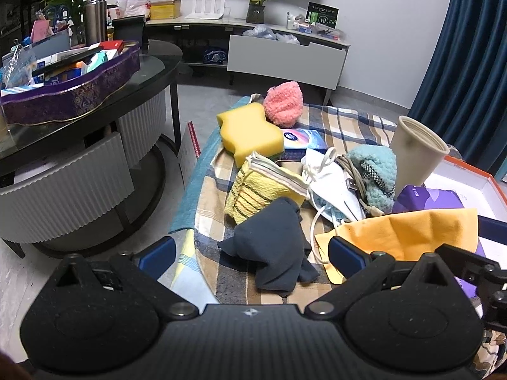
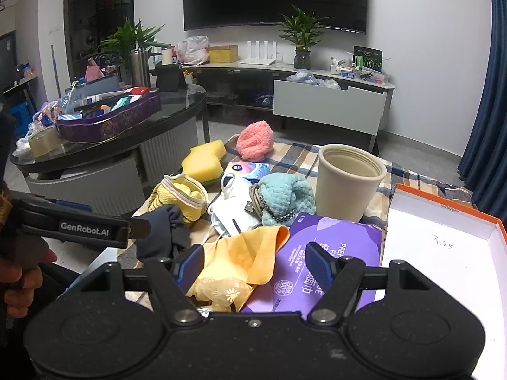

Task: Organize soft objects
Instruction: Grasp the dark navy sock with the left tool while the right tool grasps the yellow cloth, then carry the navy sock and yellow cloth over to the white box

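Observation:
Soft items lie heaped on a plaid-covered table (image 1: pixel 348 120). My left gripper (image 1: pixel 252 253) is open, its fingers either side of a crumpled dark cloth (image 1: pixel 269 243) just ahead. My right gripper (image 2: pixel 255 264) is open over an orange cloth (image 2: pixel 244 253) that partly covers a purple tissue pack (image 2: pixel 336 237). Farther back lie a yellow knitted cloth (image 1: pixel 256 190), a yellow sponge (image 1: pixel 250 131), a pink fluffy piece (image 1: pixel 283 104), a teal fluffy piece (image 2: pixel 285 196) and a white mask (image 2: pixel 234 209) with a cable across it.
A beige cup (image 2: pixel 348 183) stands upright behind the tissue pack. An orange-rimmed white box (image 2: pixel 443 240) sits open at the right. A blue packet (image 2: pixel 250 169) lies near the sponge. A dark round table (image 1: pixel 95 101) with a purple tray stands left. A hand (image 2: pixel 19 272) holds the left gripper.

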### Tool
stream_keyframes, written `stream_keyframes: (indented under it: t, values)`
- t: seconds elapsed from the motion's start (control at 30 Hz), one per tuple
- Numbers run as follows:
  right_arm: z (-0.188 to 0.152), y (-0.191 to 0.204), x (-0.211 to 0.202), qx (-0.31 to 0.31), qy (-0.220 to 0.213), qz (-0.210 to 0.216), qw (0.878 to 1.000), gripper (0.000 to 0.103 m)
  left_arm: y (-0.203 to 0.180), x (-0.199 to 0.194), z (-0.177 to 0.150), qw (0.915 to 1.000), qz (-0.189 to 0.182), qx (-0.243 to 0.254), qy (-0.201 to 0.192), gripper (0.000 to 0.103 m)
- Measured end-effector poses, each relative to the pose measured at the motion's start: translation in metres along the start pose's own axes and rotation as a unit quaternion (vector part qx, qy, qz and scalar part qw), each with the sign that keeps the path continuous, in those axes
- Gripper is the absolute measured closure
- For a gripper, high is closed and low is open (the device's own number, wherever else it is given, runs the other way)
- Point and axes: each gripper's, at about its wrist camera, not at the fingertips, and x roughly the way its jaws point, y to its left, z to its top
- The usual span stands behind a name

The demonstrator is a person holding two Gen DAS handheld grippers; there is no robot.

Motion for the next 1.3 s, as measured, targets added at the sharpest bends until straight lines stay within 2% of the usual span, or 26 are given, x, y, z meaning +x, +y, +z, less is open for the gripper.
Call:
stream_keyframes:
  t: [0.27, 0.53, 0.6, 0.73, 0.83, 0.9, 1.0, 1.17, 1.3]
  values:
    - [0.005, 0.001, 0.018, -0.017, 0.001, -0.015, 1.000, 0.021, 0.000, 0.005, 0.001, 1.0000, 0.002, -0.001, 0.002, 0.000]
    - [0.007, 0.007, 0.037, -0.016, 0.019, -0.001, 1.000, 0.021, 0.000, 0.007, 0.004, 1.0000, 0.004, 0.002, 0.002, 0.000]
    - [0.006, 0.009, 0.040, -0.016, 0.022, 0.003, 1.000, 0.030, 0.000, 0.009, 0.005, 1.0000, 0.006, 0.001, 0.003, 0.000]
    - [0.006, 0.013, 0.042, -0.018, 0.026, 0.008, 0.999, 0.037, -0.001, 0.011, 0.005, 0.9999, 0.008, 0.005, 0.005, 0.000]
    - [0.007, 0.013, 0.043, -0.009, 0.027, 0.017, 0.999, 0.061, -0.001, 0.013, 0.006, 0.9999, 0.010, 0.008, 0.006, 0.000]
    - [0.007, 0.011, 0.044, -0.002, 0.030, 0.027, 0.999, 0.094, -0.001, 0.015, 0.006, 0.9999, 0.010, 0.008, 0.007, 0.000]
    - [0.007, 0.009, 0.042, 0.012, 0.029, 0.033, 0.999, 0.100, 0.001, 0.019, 0.007, 0.9999, 0.012, 0.003, 0.009, 0.000]
    - [0.008, 0.006, 0.033, 0.020, 0.014, 0.040, 0.999, 0.100, 0.002, 0.024, 0.010, 0.9998, 0.005, -0.014, 0.009, 0.000]
    - [0.009, 0.004, 0.030, 0.022, 0.010, 0.041, 0.999, 0.100, -0.004, 0.029, 0.011, 0.9997, 0.017, -0.001, 0.014, 0.000]
